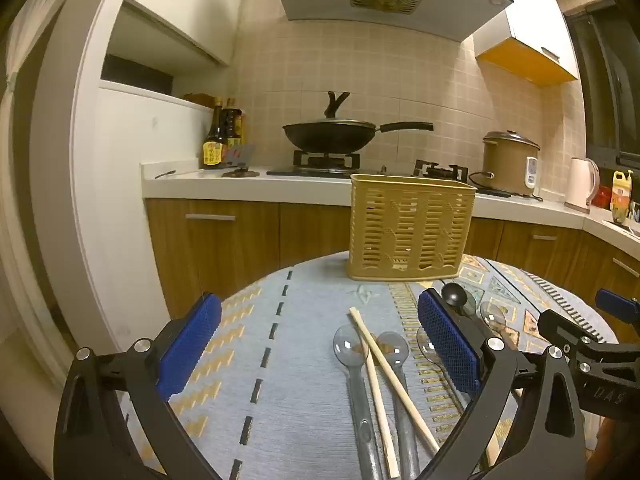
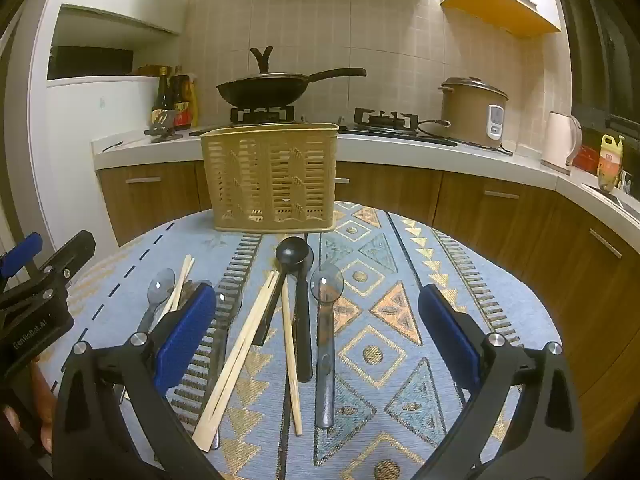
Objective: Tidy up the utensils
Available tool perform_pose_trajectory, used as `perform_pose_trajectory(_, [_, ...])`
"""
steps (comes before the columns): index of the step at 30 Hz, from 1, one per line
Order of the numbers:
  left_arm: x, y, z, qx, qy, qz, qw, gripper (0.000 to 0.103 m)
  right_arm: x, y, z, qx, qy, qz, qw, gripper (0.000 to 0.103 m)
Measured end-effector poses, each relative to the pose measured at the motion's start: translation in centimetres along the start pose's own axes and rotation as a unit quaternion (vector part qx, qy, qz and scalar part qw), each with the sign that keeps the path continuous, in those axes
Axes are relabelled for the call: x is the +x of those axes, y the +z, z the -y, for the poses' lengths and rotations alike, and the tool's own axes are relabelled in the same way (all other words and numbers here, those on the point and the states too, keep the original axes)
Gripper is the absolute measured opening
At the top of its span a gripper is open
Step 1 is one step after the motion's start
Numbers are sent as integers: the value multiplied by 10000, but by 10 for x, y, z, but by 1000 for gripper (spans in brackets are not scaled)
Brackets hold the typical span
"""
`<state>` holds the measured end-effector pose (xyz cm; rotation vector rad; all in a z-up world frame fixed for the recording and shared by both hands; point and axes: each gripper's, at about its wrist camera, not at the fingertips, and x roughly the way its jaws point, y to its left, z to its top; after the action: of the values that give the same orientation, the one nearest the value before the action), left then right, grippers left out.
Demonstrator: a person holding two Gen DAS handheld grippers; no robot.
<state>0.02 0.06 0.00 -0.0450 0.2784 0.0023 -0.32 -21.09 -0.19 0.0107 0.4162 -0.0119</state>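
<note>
**Nothing sorted yet: every utensil lies on the cloth, the holder looks empty**

Judging from both wrist views, the task stands at its very start. The tan slotted utensil holder [image 2: 269, 178] stands upright at the far edge of the round table, at twelve o'clock from the utensils. Through its slats nothing shows inside, though the top opening itself is not visible from this low angle.

All the utensils lie loose on the patterned tablecloth [image 2: 400, 320], near the holder but apart from it. In the right wrist view a black ladle [image 2: 295, 254] sits nearest the holder, with a clear plastic spoon [image 2: 327, 280] at its four o'clock. Wooden chopsticks [image 2: 240, 352] cross the ladle's handle, and another clear spoon [image 2: 161, 282] lies at nine o'clock. More clear spoons [image 1: 350, 344] and a chopstick pair [image 1: 380, 360] show in the left wrist view.

The left gripper [image 1: 318, 346] and the right gripper [image 2: 318, 340] both hover with jaws spread wide, grasping nothing. Everything remains to be picked up and dropped in.
</note>
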Motion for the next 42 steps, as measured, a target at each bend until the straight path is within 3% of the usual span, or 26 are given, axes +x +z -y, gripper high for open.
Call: perform_pose_trajectory(42, [1, 1, -3, -28, 4, -36, 10000, 96, 3, 0, 4, 108, 57, -81, 9999, 97])
